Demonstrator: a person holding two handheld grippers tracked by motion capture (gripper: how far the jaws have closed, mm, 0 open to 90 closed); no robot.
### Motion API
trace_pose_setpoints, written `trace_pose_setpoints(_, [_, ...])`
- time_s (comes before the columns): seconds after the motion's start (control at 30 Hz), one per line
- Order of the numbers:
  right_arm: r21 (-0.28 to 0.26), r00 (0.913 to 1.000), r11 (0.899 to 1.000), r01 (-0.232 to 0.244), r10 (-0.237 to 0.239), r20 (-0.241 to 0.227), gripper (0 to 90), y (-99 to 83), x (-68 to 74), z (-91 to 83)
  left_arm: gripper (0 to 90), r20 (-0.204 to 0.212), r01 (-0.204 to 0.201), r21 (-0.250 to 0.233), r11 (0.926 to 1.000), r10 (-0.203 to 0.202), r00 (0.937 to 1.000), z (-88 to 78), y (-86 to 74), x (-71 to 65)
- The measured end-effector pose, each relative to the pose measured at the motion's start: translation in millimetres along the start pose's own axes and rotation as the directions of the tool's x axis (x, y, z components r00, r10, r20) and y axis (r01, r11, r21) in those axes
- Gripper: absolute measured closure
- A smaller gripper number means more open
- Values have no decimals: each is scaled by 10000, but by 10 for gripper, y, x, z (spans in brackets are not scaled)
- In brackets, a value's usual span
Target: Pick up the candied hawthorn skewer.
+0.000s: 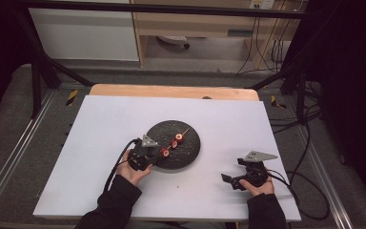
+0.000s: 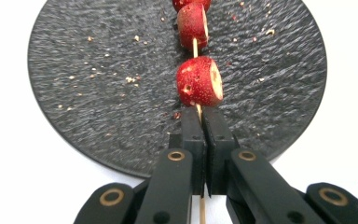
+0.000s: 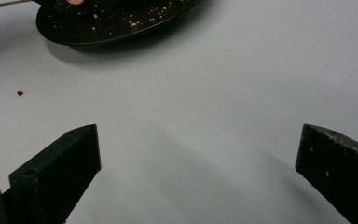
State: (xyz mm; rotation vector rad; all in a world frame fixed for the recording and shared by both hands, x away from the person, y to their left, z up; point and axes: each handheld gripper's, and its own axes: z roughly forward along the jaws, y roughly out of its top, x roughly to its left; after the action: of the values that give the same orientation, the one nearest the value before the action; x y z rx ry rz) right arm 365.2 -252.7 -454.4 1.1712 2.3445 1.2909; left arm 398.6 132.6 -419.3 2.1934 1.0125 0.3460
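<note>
We have the left hand-held gripper point(image 2: 200, 135) clamped tight on the bare end of the skewer point(image 2: 196, 46), whose red fruit slices point(image 2: 199, 81) lie just ahead of its jaws over the dark plate point(image 2: 88, 93), likely so crumbs fall there. Our right hand-held gripper point(image 3: 198, 154) rests on the desk point(image 1: 100, 124) with jaws wide and empty, the plate well ahead of it, probably waiting to pull a slice.

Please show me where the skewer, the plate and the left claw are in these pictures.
skewer point(image 2: 196, 48): left gripper view, bare stick between two red pieces.
plate point(image 2: 98, 93): left gripper view, bare dark surface.
left claw point(image 2: 202, 122): left gripper view, tips shut on the skewer.
</note>
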Motion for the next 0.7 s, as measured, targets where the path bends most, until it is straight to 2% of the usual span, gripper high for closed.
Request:
trace_pose_setpoints(0.17, [-59, 10000, 10000, -34, 34, -7, 11, 15, 18, -5, 880, 115, 153, -636, 9979, -146, 9998, -144, -86, 60])
trace_pose_setpoints(0.47, [-78, 9997, 9998, -182, 180, -161, 7, 63, 77, 18, 880, 328, 193, -1349, 9907, -150, 9993, -358, -274, 123])
trace_pose_setpoints(0.7, [-152, 9990, 9997, -172, 165, -421, 5, 173, 217, 108, 880, 590, 193, -1866, 9822, -84, 9982, -481, -457, 141])
